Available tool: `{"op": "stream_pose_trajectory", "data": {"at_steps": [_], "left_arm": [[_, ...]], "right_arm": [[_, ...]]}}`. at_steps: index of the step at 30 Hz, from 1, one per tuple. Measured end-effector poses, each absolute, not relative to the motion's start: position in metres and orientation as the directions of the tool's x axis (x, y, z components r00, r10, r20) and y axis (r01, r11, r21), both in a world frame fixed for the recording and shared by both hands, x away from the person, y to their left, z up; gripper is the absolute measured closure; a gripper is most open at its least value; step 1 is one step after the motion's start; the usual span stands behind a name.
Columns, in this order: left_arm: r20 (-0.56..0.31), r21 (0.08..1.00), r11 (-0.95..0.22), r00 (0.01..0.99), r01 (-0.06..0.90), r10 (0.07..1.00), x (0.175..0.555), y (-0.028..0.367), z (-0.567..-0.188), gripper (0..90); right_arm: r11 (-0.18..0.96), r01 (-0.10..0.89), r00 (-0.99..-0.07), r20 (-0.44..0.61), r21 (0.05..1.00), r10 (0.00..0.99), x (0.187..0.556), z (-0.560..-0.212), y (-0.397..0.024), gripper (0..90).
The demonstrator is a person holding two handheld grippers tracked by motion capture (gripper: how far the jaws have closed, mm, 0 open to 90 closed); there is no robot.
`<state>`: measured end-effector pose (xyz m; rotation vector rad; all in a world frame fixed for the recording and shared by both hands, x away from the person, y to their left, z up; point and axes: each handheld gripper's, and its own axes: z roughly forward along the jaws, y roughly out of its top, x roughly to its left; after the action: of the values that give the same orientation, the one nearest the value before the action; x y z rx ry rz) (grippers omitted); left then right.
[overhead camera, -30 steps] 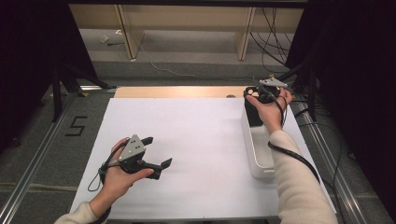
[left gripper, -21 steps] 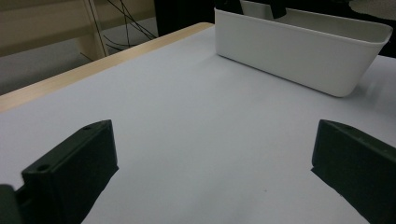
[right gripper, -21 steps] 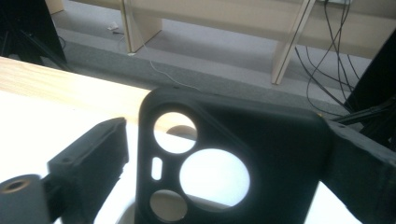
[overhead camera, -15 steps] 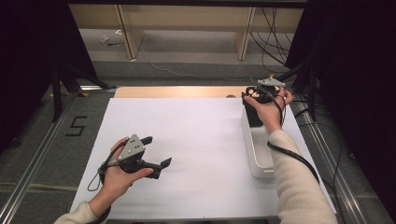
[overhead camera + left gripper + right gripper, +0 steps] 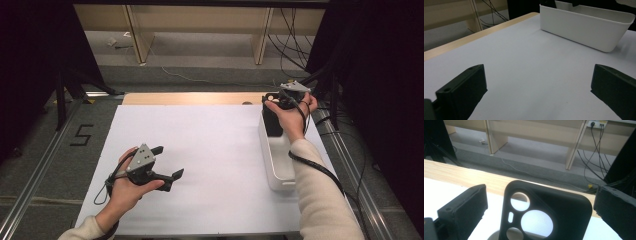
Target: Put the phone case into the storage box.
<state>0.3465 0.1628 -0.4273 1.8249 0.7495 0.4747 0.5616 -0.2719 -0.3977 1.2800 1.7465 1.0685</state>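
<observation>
Between the right gripper [image 5: 541, 202] jaws, not pinched: black phone case [image 5: 544, 212] standing on end in the far end of the white bin [image 5: 275, 160], long axis up, jaws just opened wide w/ gaps both sides. Right hand's on it; left gripper [image 5: 167, 162] open too, empty, well off across the mat. Right gripper view gives the clearance; high view has the hand covering it.
</observation>
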Motion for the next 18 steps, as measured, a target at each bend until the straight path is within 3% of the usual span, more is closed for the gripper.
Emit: {"op": "stream_pose_trajectory", "data": {"at_steps": [18], "left_arm": [[-0.028, 0.932, -0.244, 0.725, 0.268, 0.688, 0.3459, 0.1623, -0.427, 0.0]], "right_arm": [[0.144, 0.355, -0.243, -0.058, 0.924, 0.968, 0.5524, -0.3979, -0.2717, 1.8]]}}
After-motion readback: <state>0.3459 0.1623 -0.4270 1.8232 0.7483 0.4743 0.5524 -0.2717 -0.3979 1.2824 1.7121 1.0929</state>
